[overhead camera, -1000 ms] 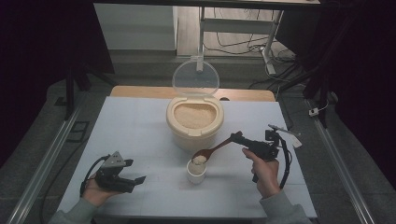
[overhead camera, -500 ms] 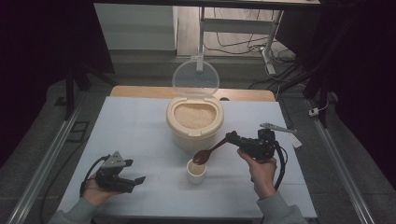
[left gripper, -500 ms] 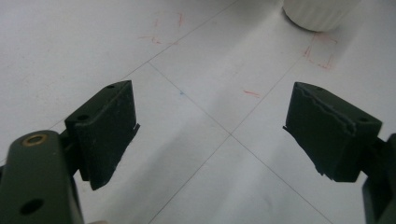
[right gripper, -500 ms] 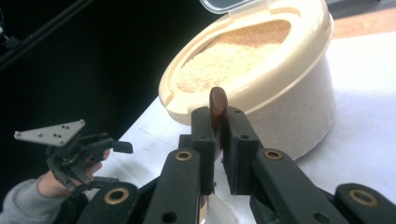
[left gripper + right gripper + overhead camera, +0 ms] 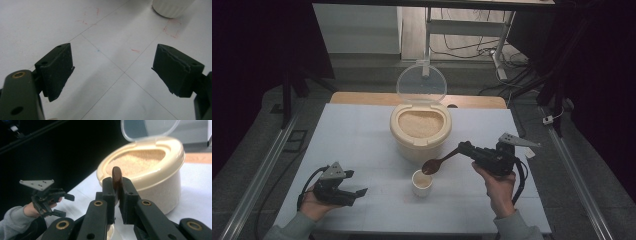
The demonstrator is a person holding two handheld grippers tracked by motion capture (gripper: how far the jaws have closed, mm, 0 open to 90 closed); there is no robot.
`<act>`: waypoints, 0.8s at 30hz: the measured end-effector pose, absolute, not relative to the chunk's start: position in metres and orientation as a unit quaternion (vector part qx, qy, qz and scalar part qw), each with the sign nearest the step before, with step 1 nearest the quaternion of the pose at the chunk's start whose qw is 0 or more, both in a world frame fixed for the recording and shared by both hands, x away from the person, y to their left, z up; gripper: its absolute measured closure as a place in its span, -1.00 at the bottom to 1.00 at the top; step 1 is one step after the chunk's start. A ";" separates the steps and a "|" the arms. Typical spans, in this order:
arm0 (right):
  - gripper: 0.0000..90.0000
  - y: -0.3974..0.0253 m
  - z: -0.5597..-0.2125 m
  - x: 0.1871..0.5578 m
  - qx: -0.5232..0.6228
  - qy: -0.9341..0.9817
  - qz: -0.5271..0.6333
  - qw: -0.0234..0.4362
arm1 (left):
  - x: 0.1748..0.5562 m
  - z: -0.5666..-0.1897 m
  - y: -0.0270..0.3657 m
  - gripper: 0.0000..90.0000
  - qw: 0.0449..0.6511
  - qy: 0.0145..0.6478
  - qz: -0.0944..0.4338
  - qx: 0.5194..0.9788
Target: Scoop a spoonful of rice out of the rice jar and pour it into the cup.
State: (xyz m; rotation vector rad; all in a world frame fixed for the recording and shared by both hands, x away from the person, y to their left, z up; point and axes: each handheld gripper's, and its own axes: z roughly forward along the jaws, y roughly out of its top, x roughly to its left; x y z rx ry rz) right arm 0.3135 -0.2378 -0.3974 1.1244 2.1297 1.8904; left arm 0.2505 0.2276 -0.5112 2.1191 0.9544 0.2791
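The pale worktop (image 5: 362,130) is carrying a cream container (image 5: 420,131) of beige grain, its clear lid (image 5: 421,83) standing open behind it. Just in front of it, a small white cup (image 5: 422,182) is sitting. The right hand-held gripper (image 5: 464,148) is pinching a brown spoon (image 5: 439,162), its bowl hanging just above the cup. The left hand-held gripper (image 5: 357,194) is resting at the worktop's near left, jaws spread wide, gripping nothing.

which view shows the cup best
The high view: the whole cup shows from above, under the spoon. The left gripper view catches just its base at the top edge; in the right gripper view the jaws mostly hide it.
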 end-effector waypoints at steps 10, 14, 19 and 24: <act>0.85 -0.263 -0.374 0.305 0.341 0.713 0.607 0.079 | 0.250 -0.511 0.228 -0.64 0.393 0.378 0.114 0.830; 0.85 -0.267 -0.373 0.304 0.332 0.735 0.586 0.079 | 0.251 -0.511 0.227 -0.64 0.393 0.377 0.114 0.831; 0.85 -0.264 -0.375 0.304 0.321 0.758 0.563 0.076 | 0.251 -0.511 0.227 -0.64 0.393 0.376 0.116 0.831; 0.85 -0.258 -0.377 0.304 0.311 0.773 0.550 0.066 | 0.250 -0.511 0.227 -0.64 0.393 0.376 0.116 0.831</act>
